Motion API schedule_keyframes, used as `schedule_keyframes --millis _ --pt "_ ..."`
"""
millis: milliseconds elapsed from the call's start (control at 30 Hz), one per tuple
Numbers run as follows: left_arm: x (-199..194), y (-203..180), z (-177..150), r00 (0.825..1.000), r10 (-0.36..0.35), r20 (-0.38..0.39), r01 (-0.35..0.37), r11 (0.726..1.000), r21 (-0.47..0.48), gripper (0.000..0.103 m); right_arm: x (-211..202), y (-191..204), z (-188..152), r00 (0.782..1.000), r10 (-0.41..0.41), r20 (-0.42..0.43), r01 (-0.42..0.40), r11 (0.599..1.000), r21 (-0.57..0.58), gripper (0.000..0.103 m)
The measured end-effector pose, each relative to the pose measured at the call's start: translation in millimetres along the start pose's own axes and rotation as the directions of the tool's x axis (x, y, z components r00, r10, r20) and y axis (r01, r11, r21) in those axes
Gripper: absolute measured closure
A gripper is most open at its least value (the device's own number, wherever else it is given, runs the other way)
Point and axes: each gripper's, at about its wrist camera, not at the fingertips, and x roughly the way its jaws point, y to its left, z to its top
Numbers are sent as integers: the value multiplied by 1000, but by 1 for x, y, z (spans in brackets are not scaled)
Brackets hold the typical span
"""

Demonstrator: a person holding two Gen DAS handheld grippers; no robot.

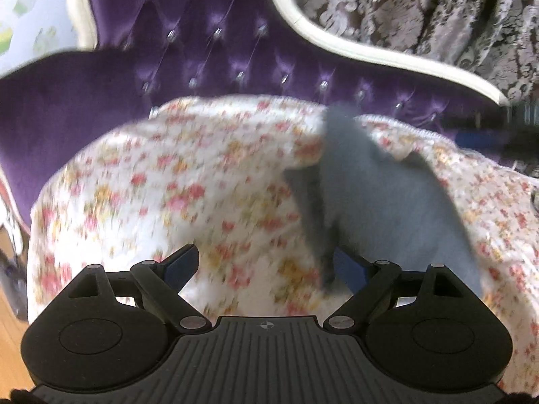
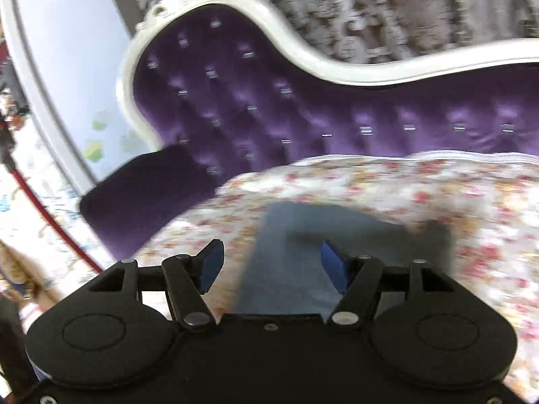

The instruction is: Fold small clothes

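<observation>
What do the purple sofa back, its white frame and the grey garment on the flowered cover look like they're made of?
Sofa back: probably velvet, deep purple with a soft sheen, tufted with shiny studs.
White frame: glossy, curved and carved at the top; likely painted wood, though moulded plastic can't be ruled out.
Grey garment: matte soft cloth, perhaps cotton knit; blur hides the weave.
Flowered cover: thin printed fabric.

A purple tufted sofa (image 1: 209,54) with a white frame fills the upper frame. A floral-print cover (image 1: 141,181) lies over its seat, and a grey-blue garment (image 1: 380,195) rests on that cover, right of centre.
</observation>
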Motion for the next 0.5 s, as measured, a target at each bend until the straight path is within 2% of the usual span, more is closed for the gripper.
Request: schedule_keyframes --millis 133,233,367,500 --pt "8 -20 19 1000 -18 26 17 999 47 16 -6 -27 -19 998 -60 -22 60 998 35 34" --pt "22 -33 22 999 -40 4 40 997 59 16 -5 -44 -32 995 -86 -46 88 994 60 34" --pt "41 -34 9 992 -115 -53 116 993 15 16 -5 -65 -45 995 -87 -57 93 990 106 34" --pt "58 -25 -9 976 -186 -113 180 982 -62 15 -2 -81 -54 996 -68 -66 77 987 143 31"
